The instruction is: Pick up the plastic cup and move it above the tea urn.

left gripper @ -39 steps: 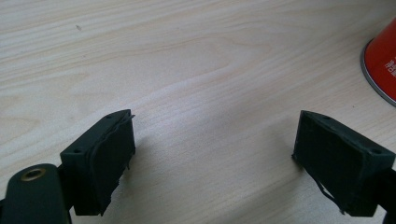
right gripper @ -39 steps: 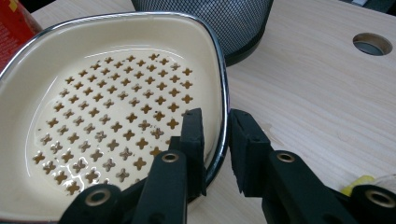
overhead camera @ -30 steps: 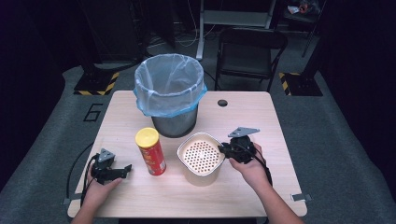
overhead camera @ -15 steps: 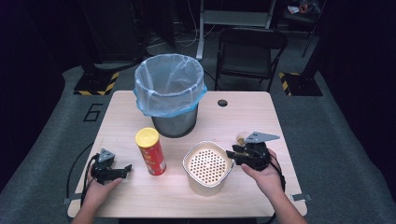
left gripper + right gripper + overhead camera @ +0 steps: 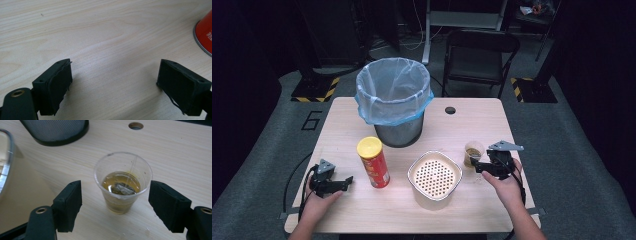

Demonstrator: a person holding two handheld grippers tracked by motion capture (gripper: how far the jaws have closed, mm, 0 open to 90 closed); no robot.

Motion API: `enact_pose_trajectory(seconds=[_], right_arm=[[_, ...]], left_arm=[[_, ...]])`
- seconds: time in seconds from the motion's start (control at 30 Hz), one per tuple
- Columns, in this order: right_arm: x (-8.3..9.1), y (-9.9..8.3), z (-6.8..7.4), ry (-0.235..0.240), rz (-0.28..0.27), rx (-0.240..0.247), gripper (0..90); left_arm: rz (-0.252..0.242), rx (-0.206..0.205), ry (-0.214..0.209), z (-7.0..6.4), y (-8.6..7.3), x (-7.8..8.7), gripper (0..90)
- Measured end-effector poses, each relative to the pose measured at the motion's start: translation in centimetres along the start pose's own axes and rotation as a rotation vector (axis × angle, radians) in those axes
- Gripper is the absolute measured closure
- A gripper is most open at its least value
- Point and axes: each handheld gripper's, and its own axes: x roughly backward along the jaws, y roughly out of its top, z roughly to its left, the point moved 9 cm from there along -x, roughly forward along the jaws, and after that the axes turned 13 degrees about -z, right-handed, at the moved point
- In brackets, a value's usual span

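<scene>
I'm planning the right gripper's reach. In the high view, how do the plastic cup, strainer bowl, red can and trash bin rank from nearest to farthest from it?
From the right gripper:
1. Plastic cup, just ahead of it.
2. Strainer bowl, to its left.
3 and 4. Red can, farther left, and trash bin, at the back left: too close to call.

A pale wood-grain table [image 5: 492, 125] holds a dark mesh bin [image 5: 398, 131] lined with a translucent light-blue bag [image 5: 393, 90], a red can [image 5: 374, 167] with a yellow lid [image 5: 369, 147], and a cream bowl [image 5: 434, 175] whose perforated insert is dotted with small holes. A clear plastic cup [image 5: 123, 182] holds amber tea and a grey-brown tea bag [image 5: 121, 188]. Both grippers are black with grey top plates, the left [image 5: 343, 182] and the right [image 5: 477, 165], and the floor [image 5: 572, 145] is grey with yellow-and-black striped markers [image 5: 314, 92].
</scene>
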Motion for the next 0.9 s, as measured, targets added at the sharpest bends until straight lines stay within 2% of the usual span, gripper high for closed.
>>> enact_pose_trajectory(seconds=[0.13, 0.23, 0.37, 0.4, 0.47, 0.63, 0.83, 0.87, 0.9], right_arm=[[-1.8, -1.3, -1.0, -0.029, 0.011, 0.002, 24.1], [-2.4, -1.6, -1.0, -0.017, 0.009, -0.015, 23.7], [-3.5, -1.9, -0.8, -0.025, 0.026, 0.000, 20.7], [-3.9, -2.0, -0.8, -0.039, 0.030, 0.026, 20.5], [-4.4, -2.1, -0.8, -0.039, 0.034, 0.032, 20.5], [-5.4, -2.3, -0.9, -0.070, 0.040, 0.021, 21.0], [-6.0, -2.3, -1.0, -0.076, 0.024, 0.003, 26.8], [-6.1, -2.2, -1.0, -0.081, 0.020, -0.020, 26.8], [-6.1, -2.2, -1.0, -0.081, 0.020, -0.020, 26.8]], left_arm=[[0.000, 0.001, 0.001, 0.0, 0.0, 0.0, 12.2], [0.000, 0.000, 0.000, 0.0, 0.0, 0.0, 12.3], [0.000, 0.000, 0.000, 0.0, 0.0, 0.0, 12.3], [0.000, 0.001, 0.001, 0.0, 0.0, 0.0, 12.3], [0.000, 0.000, 0.001, 0.0, 0.0, 0.0, 12.3], [0.000, 0.001, 0.000, 0.0, 0.0, 0.0, 12.3], [0.001, -0.001, 0.000, 0.0, 0.0, 0.0, 12.3], [0.001, -0.001, -0.001, 0.0, 0.0, 0.0, 12.3], [0.001, -0.001, -0.001, 0.0, 0.0, 0.0, 12.3]])
